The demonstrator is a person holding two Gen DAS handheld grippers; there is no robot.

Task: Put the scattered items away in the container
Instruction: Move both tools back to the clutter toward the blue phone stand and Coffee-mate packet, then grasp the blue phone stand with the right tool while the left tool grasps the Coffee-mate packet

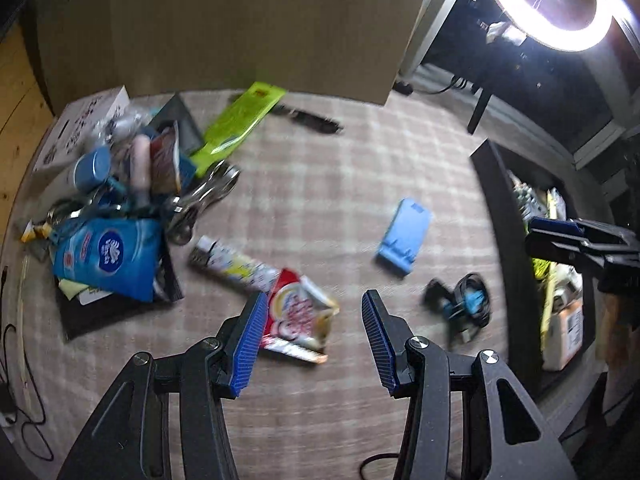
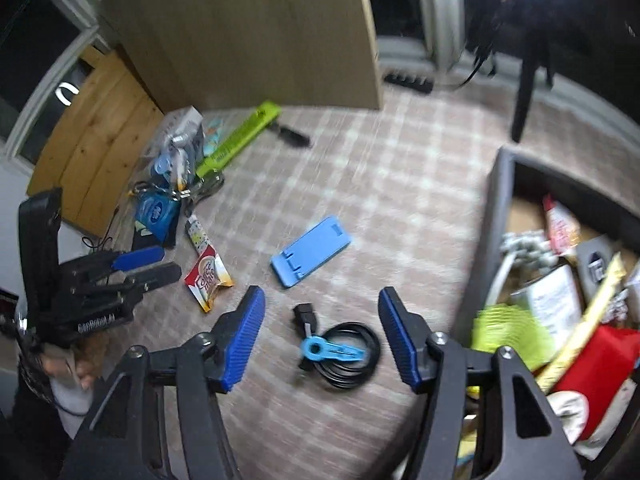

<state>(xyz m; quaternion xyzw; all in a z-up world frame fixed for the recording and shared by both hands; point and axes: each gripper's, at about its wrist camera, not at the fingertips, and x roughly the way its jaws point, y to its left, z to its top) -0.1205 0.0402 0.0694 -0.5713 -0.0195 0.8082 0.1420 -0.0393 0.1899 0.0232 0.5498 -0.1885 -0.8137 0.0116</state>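
Observation:
My left gripper point(image 1: 315, 308) hangs open over a red-and-white creamer sachet point(image 1: 300, 316) on the checked cloth; its pads do not touch it. A printed tube point(image 1: 232, 264) lies just left of the sachet. My right gripper point(image 2: 322, 296) is open above a coiled black cable with a light-blue clip point(image 2: 344, 354), nothing between its pads. A blue phone stand point(image 2: 310, 252) lies flat beyond the cable. The dark grey container point(image 2: 488, 240) at the right holds several packets. In the left wrist view the right gripper point(image 1: 536, 232) reaches in beside the container point(image 1: 500, 220).
A pile of items, with a blue tissue pack point(image 1: 108, 256) and a lime-green packet point(image 1: 240, 120), crowds a black tray at the left. A wooden panel point(image 1: 240, 20) stands at the back, a ring light point(image 1: 560, 8) at upper right. Cords point(image 1: 24, 400) trail at the left edge.

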